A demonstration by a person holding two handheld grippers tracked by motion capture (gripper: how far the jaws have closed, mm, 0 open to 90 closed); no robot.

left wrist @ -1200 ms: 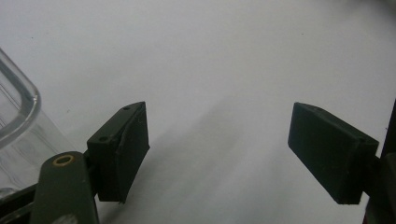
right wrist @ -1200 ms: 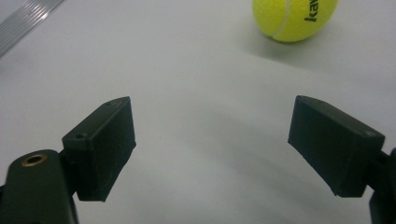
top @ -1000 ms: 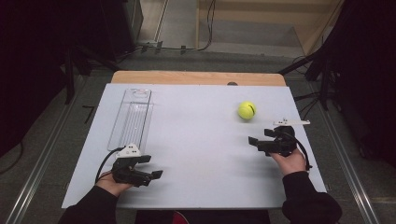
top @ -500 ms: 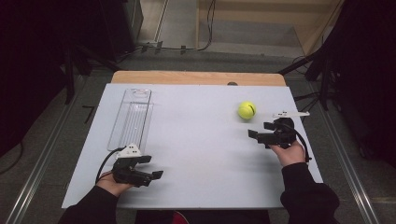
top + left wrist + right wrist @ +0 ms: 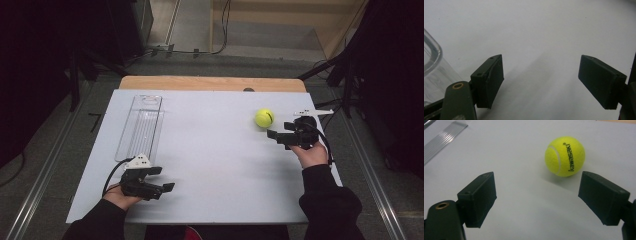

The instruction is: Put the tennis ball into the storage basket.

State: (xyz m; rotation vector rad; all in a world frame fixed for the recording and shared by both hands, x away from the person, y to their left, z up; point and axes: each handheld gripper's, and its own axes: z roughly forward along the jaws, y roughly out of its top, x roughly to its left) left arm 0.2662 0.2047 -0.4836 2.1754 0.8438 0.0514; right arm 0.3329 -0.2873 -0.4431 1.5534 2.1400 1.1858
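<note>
Clearly the right gripper (image 5: 274, 135) is the one placed to act: its two black fingers (image 5: 477, 198) stand wide apart with nothing between them, and in the right gripper view the yellow tennis ball (image 5: 564, 156) sits just ahead of the tips and off toward the finger on that view's right side, not centred in the gap. From the high view the same ball (image 5: 264, 118) rests on the white counter (image 5: 215, 150), close beside the gripper's tips and slightly farther from the person than they are, apart from them and not touching. Being round, the ball offers no long axis to line up with, so the likely grasp seems to depend only on shifting the open fingers sideways and forward until the ball lies midway between them. The left gripper (image 5: 161, 180) is well apart from the ball, near the person's edge of the counter on the opposite side; its fingers (image 5: 490, 80) are likewise spread and empty, pointing across bare white surface. A clear plastic tray (image 5: 141, 127) lies lengthwise just beyond the left gripper, its rounded corner (image 5: 431, 53) showing at the edge of the left gripper view. A strip of bare wood (image 5: 210, 83) borders the counter's far edge.
</note>
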